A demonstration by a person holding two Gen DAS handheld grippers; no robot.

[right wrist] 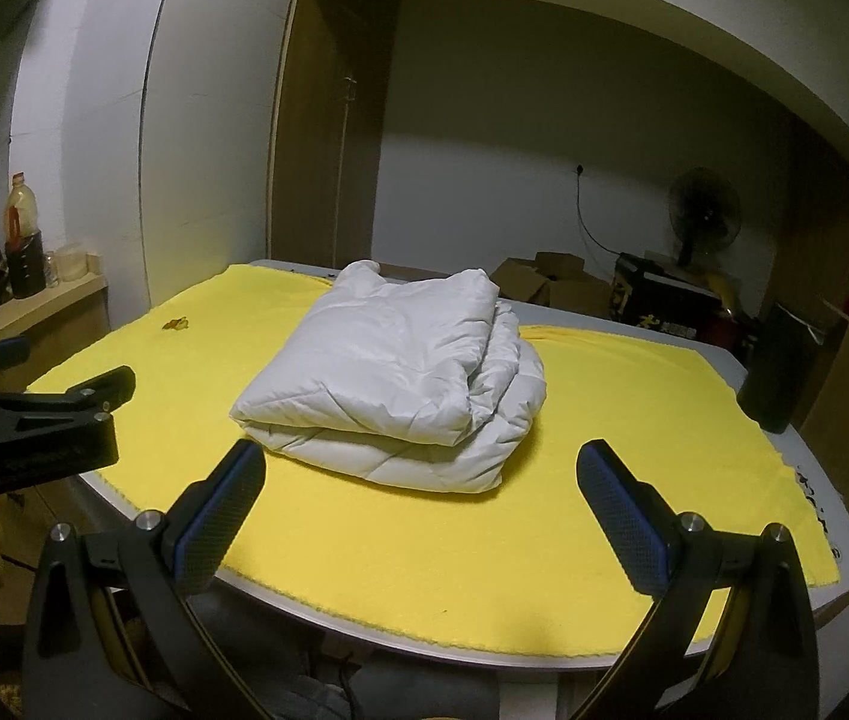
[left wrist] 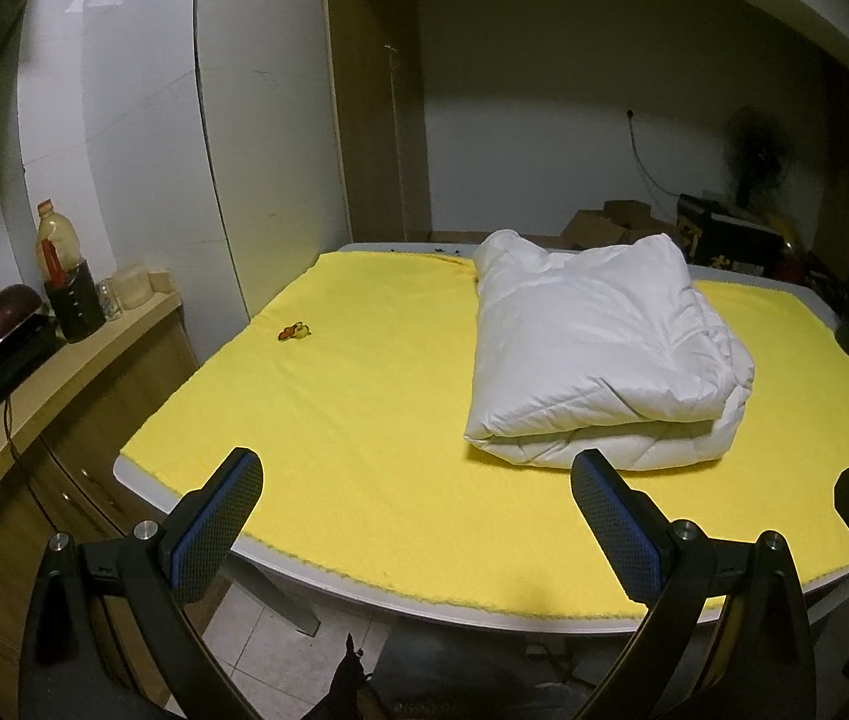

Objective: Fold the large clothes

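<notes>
both tongs (left wrist: 418, 516) (right wrist: 421, 510) agape, empty, short of folded white garment (right wrist: 400, 372); small toy (left wrist: 295, 332) aside

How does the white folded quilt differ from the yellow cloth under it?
The white quilt is puffy and folded into a thick stack; the yellow cloth is thin and spread flat. The quilt takes up only the middle; the cloth covers most of the table. Neither is touched by either open hand-held gripper.
</notes>
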